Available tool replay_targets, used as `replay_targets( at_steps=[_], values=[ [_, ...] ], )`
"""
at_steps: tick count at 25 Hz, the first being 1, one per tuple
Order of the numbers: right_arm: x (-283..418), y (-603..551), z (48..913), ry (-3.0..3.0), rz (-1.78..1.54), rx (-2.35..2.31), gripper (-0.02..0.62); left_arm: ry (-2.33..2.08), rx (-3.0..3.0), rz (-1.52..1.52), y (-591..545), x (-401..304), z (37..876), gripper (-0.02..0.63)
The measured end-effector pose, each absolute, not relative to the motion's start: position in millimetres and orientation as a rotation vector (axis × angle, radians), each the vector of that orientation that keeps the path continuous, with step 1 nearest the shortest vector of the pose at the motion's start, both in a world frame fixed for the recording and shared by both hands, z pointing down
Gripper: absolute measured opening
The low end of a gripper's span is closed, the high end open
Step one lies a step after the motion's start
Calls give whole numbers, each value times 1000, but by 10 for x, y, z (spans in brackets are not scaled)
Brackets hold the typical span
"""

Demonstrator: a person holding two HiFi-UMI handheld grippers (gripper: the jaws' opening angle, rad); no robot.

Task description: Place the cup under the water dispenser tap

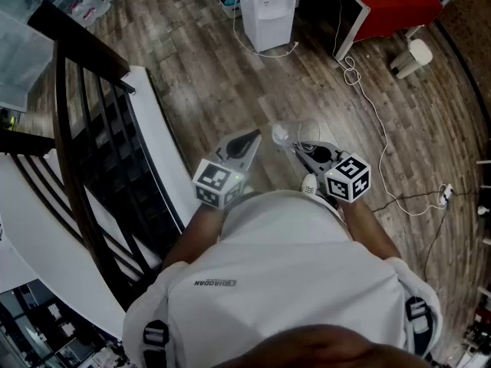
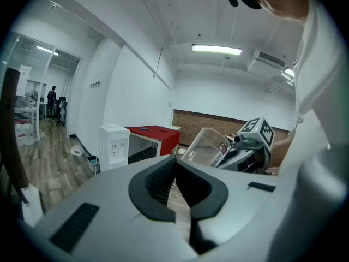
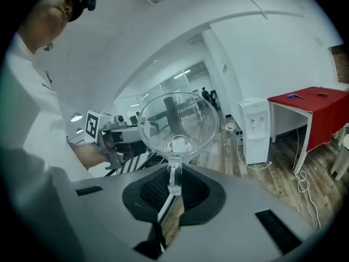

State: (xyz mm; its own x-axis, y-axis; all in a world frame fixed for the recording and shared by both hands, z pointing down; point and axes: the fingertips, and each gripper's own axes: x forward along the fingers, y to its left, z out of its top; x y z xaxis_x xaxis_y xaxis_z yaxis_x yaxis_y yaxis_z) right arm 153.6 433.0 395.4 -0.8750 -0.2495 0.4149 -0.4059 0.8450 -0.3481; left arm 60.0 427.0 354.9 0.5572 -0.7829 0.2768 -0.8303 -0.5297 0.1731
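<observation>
Wood floor [image 1: 230, 75] under clear handled cup [image 3: 177, 121]

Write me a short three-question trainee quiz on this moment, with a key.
1. True or false: the cup stands under the dispenser.
2. The left gripper holds: A. the cup B. nothing
3. Fill in: the cup is gripped by the ____ gripper.
Key: 1 false, the dispenser stands well away across the floor; 2 B, its jaws are together and empty; 3 right, the right gripper.
</observation>
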Motion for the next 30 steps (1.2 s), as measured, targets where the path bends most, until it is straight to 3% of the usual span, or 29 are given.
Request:
replay_targets(
  at_steps=[30],
  values=[
    [1411,4360,3766,-2741,667,552,40,-1320,2523,205,4349,460,3476,-5]
  ],
)
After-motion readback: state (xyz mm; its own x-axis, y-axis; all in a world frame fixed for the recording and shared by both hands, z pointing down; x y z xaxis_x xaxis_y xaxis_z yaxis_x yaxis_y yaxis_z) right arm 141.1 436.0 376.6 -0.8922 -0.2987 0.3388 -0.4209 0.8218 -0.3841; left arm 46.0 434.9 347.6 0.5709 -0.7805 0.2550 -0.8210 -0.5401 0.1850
